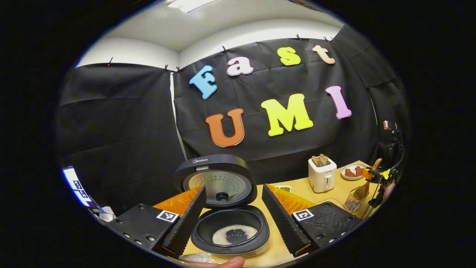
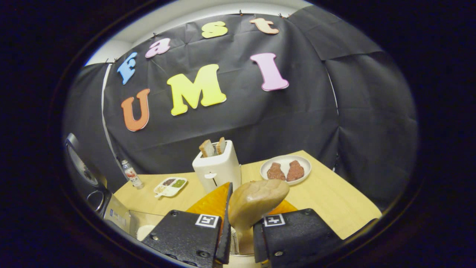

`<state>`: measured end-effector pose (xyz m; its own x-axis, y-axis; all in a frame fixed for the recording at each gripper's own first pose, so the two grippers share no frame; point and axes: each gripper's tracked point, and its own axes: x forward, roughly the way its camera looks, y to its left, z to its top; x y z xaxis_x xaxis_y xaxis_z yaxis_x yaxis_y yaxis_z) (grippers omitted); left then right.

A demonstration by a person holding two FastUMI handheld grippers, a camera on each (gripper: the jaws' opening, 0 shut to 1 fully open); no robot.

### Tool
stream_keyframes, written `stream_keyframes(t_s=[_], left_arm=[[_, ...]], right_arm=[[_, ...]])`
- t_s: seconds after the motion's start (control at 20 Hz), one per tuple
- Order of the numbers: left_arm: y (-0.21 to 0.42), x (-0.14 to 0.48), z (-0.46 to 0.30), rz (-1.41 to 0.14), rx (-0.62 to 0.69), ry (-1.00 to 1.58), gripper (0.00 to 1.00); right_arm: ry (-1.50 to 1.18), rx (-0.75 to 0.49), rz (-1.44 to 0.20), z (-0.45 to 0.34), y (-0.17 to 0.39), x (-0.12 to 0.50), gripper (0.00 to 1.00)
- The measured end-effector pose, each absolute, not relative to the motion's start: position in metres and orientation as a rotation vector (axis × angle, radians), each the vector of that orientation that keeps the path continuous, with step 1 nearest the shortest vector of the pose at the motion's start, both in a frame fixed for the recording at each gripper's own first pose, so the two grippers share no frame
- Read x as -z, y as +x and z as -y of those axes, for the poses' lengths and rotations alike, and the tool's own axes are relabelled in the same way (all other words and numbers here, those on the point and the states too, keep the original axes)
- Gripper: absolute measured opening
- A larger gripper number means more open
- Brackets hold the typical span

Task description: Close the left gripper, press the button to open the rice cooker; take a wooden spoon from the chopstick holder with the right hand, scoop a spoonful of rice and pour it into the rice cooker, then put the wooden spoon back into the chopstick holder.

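Left gripper view shows the rice cooker [image 1: 230, 208] with its lid up and some rice already in the pot, framed by the left gripper [image 1: 232, 219], fingers spread wide. Right gripper [image 2: 240, 238] clamps the wooden spoon [image 2: 254, 203], probably to return it to the chopstick holder [image 1: 355, 201].

Ceiling panel [image 1: 187, 4] lights booth evenly; soft shadows, strong fisheye bending at edges, near fingers slightly blurred.
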<state>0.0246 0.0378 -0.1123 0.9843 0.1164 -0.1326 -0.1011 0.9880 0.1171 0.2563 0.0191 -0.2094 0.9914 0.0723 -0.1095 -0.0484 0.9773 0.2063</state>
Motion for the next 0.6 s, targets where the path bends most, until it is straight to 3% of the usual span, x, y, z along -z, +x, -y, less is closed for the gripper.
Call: stream_keyframes(t_s=[0.35,0.5,0.6], left_arm=[[0.020,0.119,-0.075,-0.148,-0.167,0.076,0.95],[0.017,0.126,-0.092,-0.156,-0.194,0.066,0.95],[0.015,0.131,-0.102,-0.160,-0.204,0.059,0.95]], right_arm=[[-0.004,-0.118,-0.040,-0.083,0.223,0.111,0.30],[-0.059,-0.173,-0.021,-0.137,0.204,0.095,0.27],[-0.074,-0.204,-0.031,-0.167,0.198,0.104,0.30]])
